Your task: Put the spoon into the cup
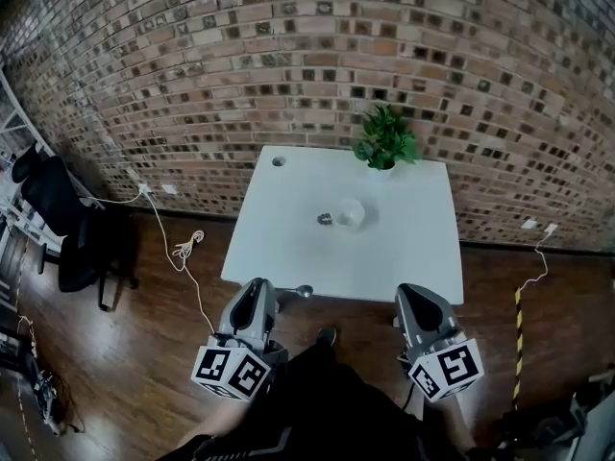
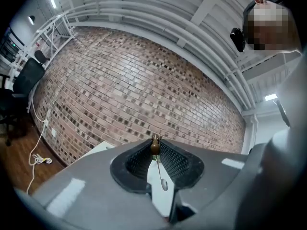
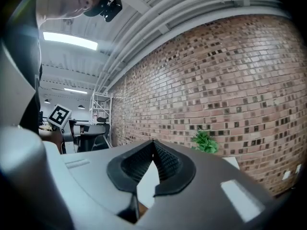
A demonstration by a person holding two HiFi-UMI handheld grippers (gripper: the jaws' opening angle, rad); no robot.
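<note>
left hand-held gripper (image 2: 154, 143) pinches thin silver spoon (image 2: 163, 182), brown knob at tip; right hand-held gripper (image 3: 153, 143) closed, empty
</note>
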